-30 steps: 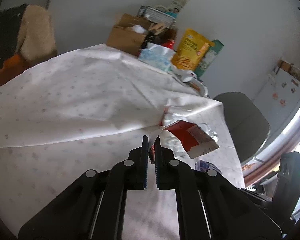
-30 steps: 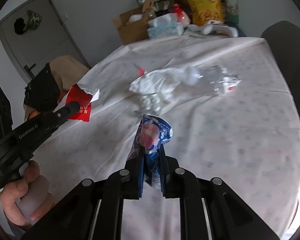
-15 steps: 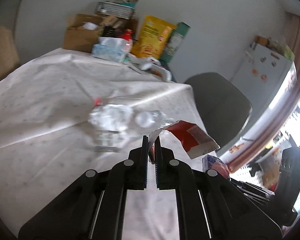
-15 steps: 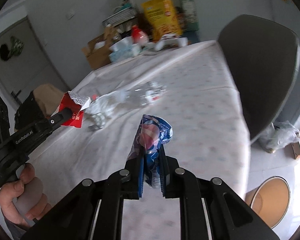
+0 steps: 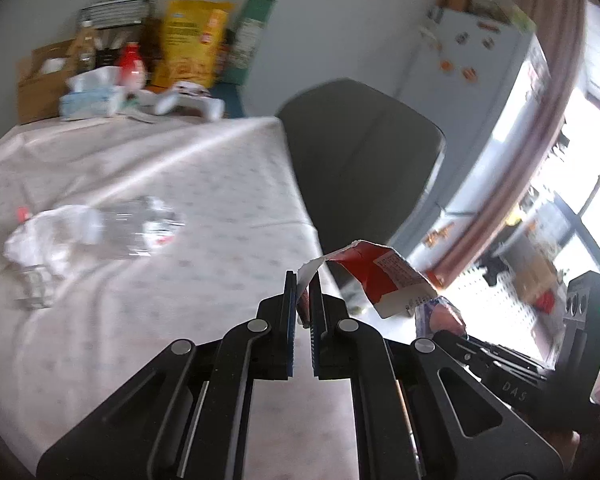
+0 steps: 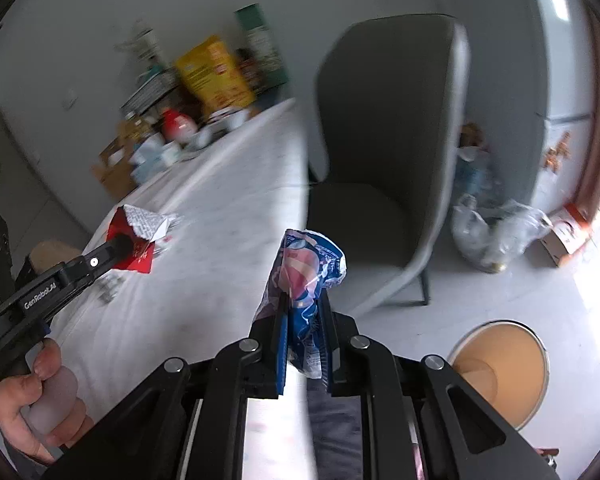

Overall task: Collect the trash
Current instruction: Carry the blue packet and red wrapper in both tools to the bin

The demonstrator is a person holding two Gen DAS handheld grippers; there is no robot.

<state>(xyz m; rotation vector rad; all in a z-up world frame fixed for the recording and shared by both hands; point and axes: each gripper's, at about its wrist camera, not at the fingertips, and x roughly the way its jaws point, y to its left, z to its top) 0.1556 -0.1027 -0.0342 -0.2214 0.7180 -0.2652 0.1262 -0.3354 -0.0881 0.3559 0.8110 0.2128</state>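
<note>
My left gripper (image 5: 303, 280) is shut on a torn red and white wrapper (image 5: 380, 276), held above the table's right edge. It also shows in the right wrist view (image 6: 136, 236), at the tip of the left gripper (image 6: 120, 244). My right gripper (image 6: 302, 300) is shut on a crumpled blue and pink wrapper (image 6: 306, 268), which also shows in the left wrist view (image 5: 440, 314). A crushed clear bottle (image 5: 140, 224) and a white crumpled wad (image 5: 48, 236) lie on the white tablecloth (image 5: 180, 168). A tan round bin (image 6: 500, 368) stands on the floor at lower right.
A grey chair (image 6: 384, 152) stands by the table's right side. Boxes, a yellow bag (image 5: 192, 40) and a tissue pack (image 5: 88, 96) crowd the table's far end. Clear plastic bags (image 6: 496, 232) lie on the floor behind the chair.
Both grippers have swung right, away from the table centre toward the chair and floor, each still holding its wrapper. The bin has come further into the right wrist view.
</note>
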